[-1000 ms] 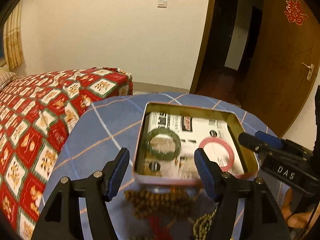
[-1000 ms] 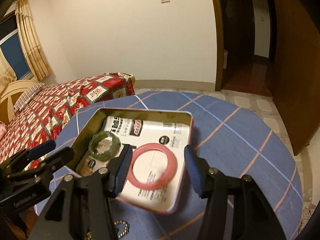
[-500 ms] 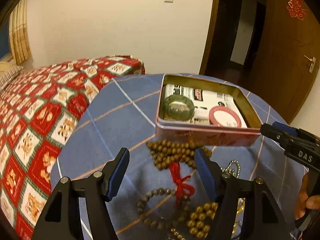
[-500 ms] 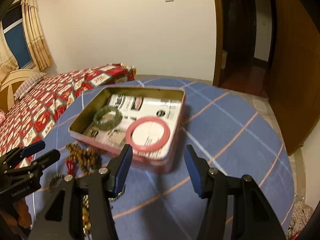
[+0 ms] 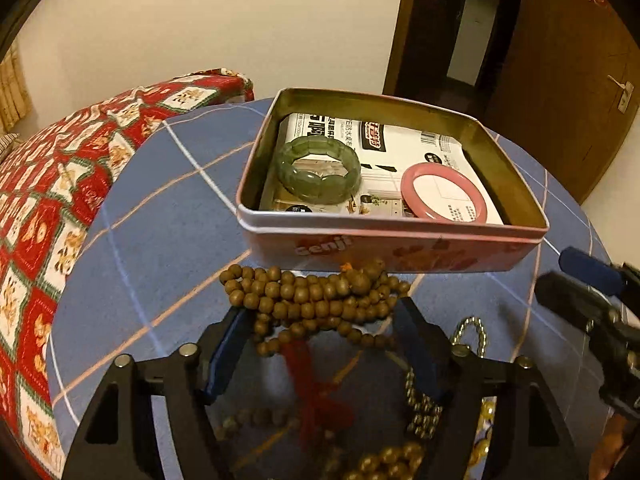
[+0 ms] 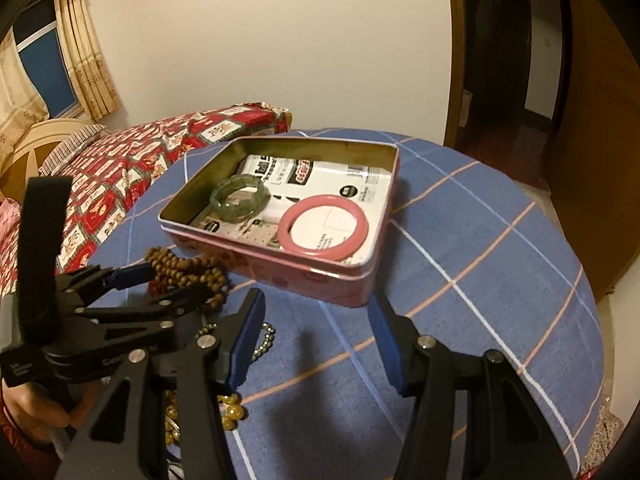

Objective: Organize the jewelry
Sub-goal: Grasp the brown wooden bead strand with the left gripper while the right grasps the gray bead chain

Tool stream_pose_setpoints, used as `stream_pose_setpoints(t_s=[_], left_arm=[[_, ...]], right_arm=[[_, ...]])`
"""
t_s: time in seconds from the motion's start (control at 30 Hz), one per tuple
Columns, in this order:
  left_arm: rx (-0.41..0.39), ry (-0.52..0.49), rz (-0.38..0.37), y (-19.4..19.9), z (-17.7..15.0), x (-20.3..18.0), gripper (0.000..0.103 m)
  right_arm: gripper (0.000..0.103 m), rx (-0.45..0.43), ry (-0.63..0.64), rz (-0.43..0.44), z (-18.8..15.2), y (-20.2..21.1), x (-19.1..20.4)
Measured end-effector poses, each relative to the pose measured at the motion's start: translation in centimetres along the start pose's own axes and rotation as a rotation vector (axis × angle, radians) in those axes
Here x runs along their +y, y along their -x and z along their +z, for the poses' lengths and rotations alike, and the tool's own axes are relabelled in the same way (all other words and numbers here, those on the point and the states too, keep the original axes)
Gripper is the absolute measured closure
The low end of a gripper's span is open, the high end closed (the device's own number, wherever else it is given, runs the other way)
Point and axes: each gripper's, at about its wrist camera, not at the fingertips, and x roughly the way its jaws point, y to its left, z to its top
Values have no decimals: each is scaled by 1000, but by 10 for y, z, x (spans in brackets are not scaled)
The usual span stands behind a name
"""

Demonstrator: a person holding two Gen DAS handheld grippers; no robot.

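Note:
A pink tin box [image 5: 400, 246] [image 6: 280, 264] stands open on the blue checked table. In it lie a green jade bracelet [image 5: 318, 170] [image 6: 240, 196] and a pink bangle [image 5: 444, 192] [image 6: 324, 228] on printed paper. A brown wooden bead string [image 5: 316, 300] [image 6: 184, 270] with a red tassel [image 5: 316, 392] lies in front of the box. My left gripper [image 5: 324, 320] [image 6: 168, 284] is open, its fingers either side of the bead pile, low over it. My right gripper [image 6: 316, 316] is open and empty above the cloth, right of the beads.
Metal ball chains [image 5: 424, 400] [image 6: 260, 340] and yellow beads [image 6: 232, 408] lie near the front of the table [image 6: 480, 280]. A bed with a red patterned cover [image 5: 48, 184] stands at the left. A wooden door [image 5: 560, 60] is behind at the right.
Both grippers pulled back from the box. My left gripper then came down low over the brown bead string, which now sits between its open fingers.

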Motion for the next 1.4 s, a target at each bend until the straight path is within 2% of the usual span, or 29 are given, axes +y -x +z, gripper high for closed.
stream_pose_setpoints(t_s=[0.07,0.13,0.2,0.27,0.4,0.5,0.6,0.77,0.87,0.93,1.07,1.2,1.27,1.3,1.33,1.4], left_arm=[[-12,15,-10,-1,1,2,27],[-49,25,-22,-1,-2,6,31],[-63,12,-18,-2,-2,5,51],[-60,13,-55,0,-3,5,55],[-82,0,-53,9,-7,5,59],[-116,20,-85,25,-10,9,59],[-185,39,-106,55,-10,15,59],[-312,71,-88,104,-8,27,59],[-360,78,-44,121,-6,30,59],[-370,83,-23,125,-6,32,59],[-368,99,-29,127,-8,37,59],[-354,104,-24,123,-12,39,59],[-351,106,-30,124,-13,39,59],[-352,104,-31,126,-14,38,59],[-354,102,-33,126,-14,38,59],[-355,104,-36,127,-14,39,59]], right_arm=[[46,18,-2,9,-3,-2,1],[46,32,-5,18,-8,-5,2],[46,46,-2,23,-12,-7,5],[46,58,-2,25,-15,-9,7],[52,76,-7,46,-18,-11,8],[52,82,-11,62,-19,-11,9],[52,87,-2,87,-18,-10,11],[52,103,67,144,-19,-12,34],[52,113,140,145,-21,-18,55],[52,137,180,119,-24,-28,65],[50,134,276,45,-27,-34,78],[51,141,314,42,-28,-30,78],[58,138,323,45,-29,-28,74],[78,136,336,28,-29,-26,71],[89,140,342,12,-29,-27,70],[90,156,290,53,-25,-26,61]])
